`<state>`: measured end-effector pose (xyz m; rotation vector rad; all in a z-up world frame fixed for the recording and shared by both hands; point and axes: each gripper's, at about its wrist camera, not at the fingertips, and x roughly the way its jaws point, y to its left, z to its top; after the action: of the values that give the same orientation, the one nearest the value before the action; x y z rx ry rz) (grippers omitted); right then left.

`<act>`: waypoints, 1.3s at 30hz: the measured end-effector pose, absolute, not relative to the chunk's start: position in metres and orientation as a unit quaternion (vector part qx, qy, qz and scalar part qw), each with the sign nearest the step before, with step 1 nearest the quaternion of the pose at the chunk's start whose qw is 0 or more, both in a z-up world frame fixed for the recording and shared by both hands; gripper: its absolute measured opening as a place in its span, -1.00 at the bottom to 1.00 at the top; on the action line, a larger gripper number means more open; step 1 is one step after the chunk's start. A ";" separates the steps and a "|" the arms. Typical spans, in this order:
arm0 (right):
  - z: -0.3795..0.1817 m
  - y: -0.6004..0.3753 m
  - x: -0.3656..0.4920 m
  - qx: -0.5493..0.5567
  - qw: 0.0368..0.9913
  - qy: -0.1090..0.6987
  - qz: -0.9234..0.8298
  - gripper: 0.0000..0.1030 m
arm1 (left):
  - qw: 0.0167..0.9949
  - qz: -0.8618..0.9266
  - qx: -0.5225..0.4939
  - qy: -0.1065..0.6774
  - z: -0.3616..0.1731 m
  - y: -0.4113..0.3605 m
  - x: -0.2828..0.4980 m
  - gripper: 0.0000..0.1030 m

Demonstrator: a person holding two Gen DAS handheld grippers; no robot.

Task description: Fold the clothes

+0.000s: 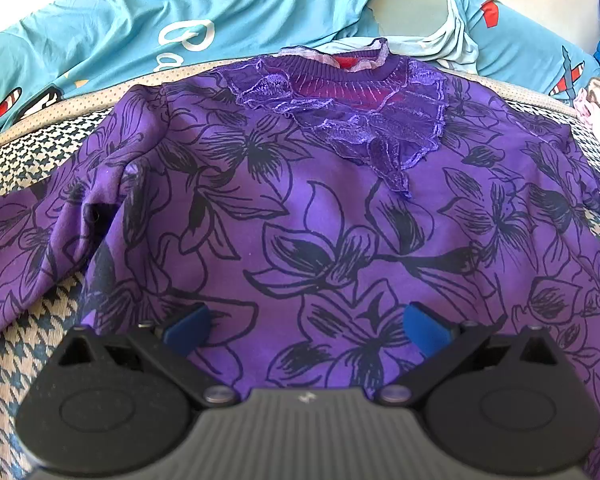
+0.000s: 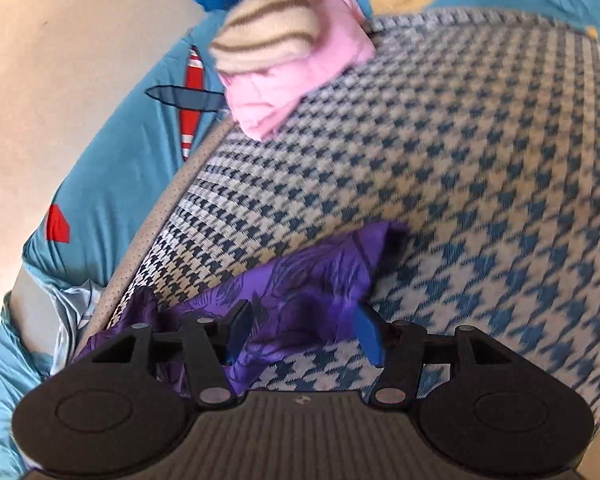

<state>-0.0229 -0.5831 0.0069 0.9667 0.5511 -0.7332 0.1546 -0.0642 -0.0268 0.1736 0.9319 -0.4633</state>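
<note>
1. We see the purple top lying face up and spread flat on the houndstooth cushion, with its collar at 12 o'clock in the left wrist view. We think it is laid out like this so that the folds can be made straight.

2. Our left tool hovers over the lower part of the top, near the hem. Its jaws stand wide apart and hold nothing; only the printed cloth is seen between the blue pads.

3. One sleeve runs out toward 9 o'clock in the left view and falls partly over the edge of the cushion. It is not folded in yet.

4. Our right tool is about half open. The end of the other sleeve lies between its jaws, but the pads do not press on it, so we judge it is not held.

5. This sleeve end lies crumpled at 6 o'clock in the right view, with bare cushion beyond it. The right view is blurred, so finer detail we cannot tell.

6. A pink garment with a striped piece on it sits at 11 o'clock in the right view, at the cushion edge, well apart from the top. We suppose it is placed aside so the work area stays free.

7. A blue printed sheet lies behind the cushion.

8. In our judgement the folding has hardly begun; the sleeves come first.
</note>
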 end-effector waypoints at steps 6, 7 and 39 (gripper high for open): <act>-0.009 -0.587 -0.016 0.488 0.763 0.242 -0.347 0.08 | 0.865 -0.219 0.086 0.443 -0.028 -0.065 0.154 1.00; -0.010 -0.587 -0.016 0.486 0.765 0.238 -0.349 0.08 | 0.865 -0.219 0.087 0.443 -0.028 -0.065 0.154 1.00; 0.021 -0.601 -0.042 0.282 0.779 0.141 -0.541 -0.30 | 0.867 -0.223 0.119 0.430 -0.035 -0.070 0.150 1.00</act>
<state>-0.0422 -0.6015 0.0212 0.6100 0.3056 -1.1701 0.1503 -0.0697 -0.0345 0.2498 0.8997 -0.4676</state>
